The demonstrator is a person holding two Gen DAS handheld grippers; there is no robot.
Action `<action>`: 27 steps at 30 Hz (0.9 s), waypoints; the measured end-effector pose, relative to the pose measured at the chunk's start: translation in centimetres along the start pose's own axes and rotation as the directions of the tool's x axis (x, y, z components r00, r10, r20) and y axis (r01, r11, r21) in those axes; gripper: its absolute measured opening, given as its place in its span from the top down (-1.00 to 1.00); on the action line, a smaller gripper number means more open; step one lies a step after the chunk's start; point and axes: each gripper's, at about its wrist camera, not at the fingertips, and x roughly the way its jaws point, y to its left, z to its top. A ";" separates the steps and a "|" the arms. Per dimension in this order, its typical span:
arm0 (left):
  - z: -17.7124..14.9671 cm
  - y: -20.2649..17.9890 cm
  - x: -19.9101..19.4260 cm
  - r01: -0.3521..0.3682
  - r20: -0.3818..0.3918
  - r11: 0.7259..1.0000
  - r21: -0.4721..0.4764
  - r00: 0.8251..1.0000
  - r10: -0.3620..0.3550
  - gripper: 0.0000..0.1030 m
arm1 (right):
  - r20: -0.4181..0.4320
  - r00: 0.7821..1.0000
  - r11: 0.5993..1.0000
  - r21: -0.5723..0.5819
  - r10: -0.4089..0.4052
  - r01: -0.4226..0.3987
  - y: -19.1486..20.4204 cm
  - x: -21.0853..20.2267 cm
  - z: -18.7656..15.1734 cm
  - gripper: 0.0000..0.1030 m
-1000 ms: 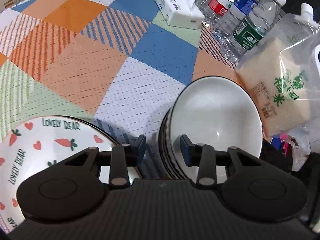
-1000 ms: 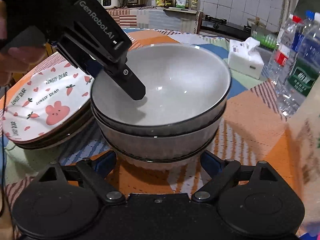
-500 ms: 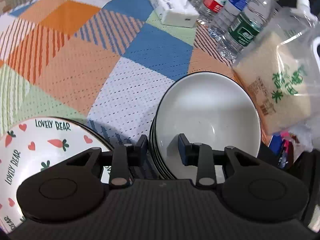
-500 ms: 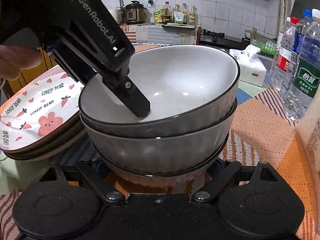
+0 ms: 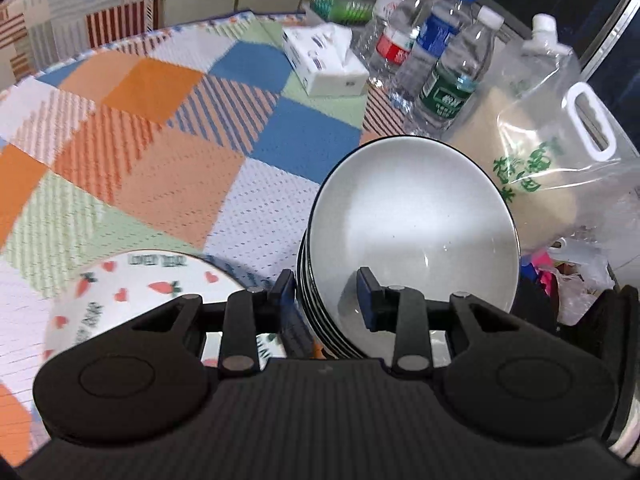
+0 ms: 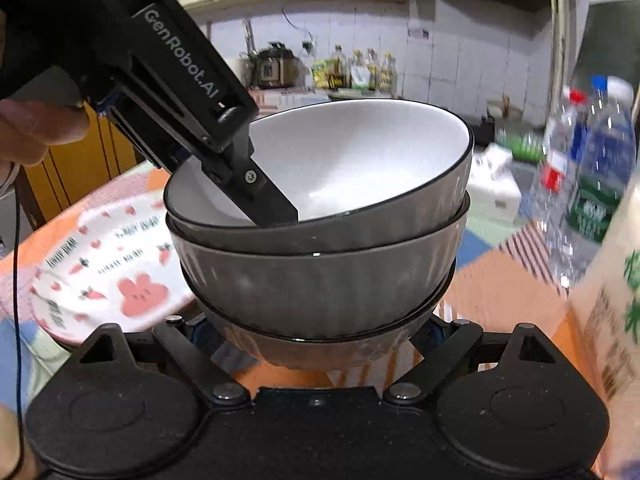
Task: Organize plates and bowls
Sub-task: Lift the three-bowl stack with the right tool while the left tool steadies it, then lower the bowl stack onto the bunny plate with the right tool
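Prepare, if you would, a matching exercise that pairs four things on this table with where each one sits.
Things:
1. bowl stack
2. carrot-print plate
3. tissue box
4. rice bag

Places:
A. just left of the water bottles
B. left of the bowls, lying flat
C. rims between the fingers of the left hand-held gripper
D. right of the bowls

Pairs: 1-C; 2-B; 3-A; 4-D
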 end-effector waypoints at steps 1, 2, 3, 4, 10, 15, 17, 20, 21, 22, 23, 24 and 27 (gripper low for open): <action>-0.2 0.2 -0.8 -0.006 0.010 1.000 -0.001 1.000 0.006 0.38 | 0.010 1.000 1.000 -0.012 0.008 -0.008 0.4 -0.2 0.5 -0.83; -0.4 0.5 -1.6 -0.012 0.020 1.000 -0.004 1.000 0.012 0.38 | 0.019 1.000 1.000 -0.023 0.016 -0.015 0.9 -0.4 0.9 -0.83; -0.7 0.8 -2.4 -0.019 0.027 1.000 -0.010 0.999 0.020 0.38 | 0.025 0.999 0.999 -0.031 0.024 -0.023 1.2 -0.5 1.3 -0.83; -0.9 1.2 -3.2 -0.026 0.032 0.999 -0.020 0.999 0.027 0.38 | 0.030 0.999 0.999 -0.037 0.036 -0.035 1.6 -0.6 1.8 -0.83; -2.2 3.9 -6.7 -0.084 0.040 0.994 -0.074 0.995 0.087 0.38 | 0.033 0.993 0.989 -0.093 0.116 -0.112 4.3 -0.3 3.9 -0.83; -3.6 6.8 -8.4 -0.118 0.022 0.983 -0.142 0.992 0.122 0.37 | 0.017 0.982 0.975 -0.124 0.188 -0.185 6.8 0.9 4.9 -0.83; -4.2 7.7 -8.7 -0.132 0.017 0.978 -0.163 0.991 0.136 0.37 | 0.006 0.978 0.968 -0.143 0.208 -0.205 7.8 1.4 4.9 -0.83; -5.3 8.5 -8.7 -0.162 0.012 0.971 -0.174 0.986 0.167 0.37 | -0.016 0.970 0.959 -0.148 0.242 -0.241 8.8 2.3 4.8 -0.83; -5.6 8.8 -8.6 -0.171 0.007 0.969 -0.180 0.984 0.175 0.37 | -0.025 0.968 0.957 -0.147 0.251 -0.252 9.1 2.6 4.7 -0.83; -5.9 9.1 -8.4 -0.180 0.000 0.966 -0.186 0.983 0.183 0.37 | -0.031 0.966 0.954 -0.148 0.258 -0.260 9.3 3.1 4.6 -0.83; -6.1 9.4 -8.1 -0.186 -0.006 0.964 -0.189 0.982 0.188 0.37 | -0.041 0.964 0.952 -0.156 0.262 -0.265 9.7 3.4 4.4 -0.83; -6.4 9.7 -7.8 -0.190 -0.011 0.962 -0.197 0.981 0.191 0.37 | -0.051 0.964 0.950 -0.166 0.261 -0.266 10.2 3.4 4.1 -0.83; -7.2 10.6 -7.1 -0.193 -0.015 0.958 -0.212 0.981 0.195 0.37 | -0.078 0.963 0.945 -0.188 0.259 -0.269 11.0 4.3 3.6 -0.83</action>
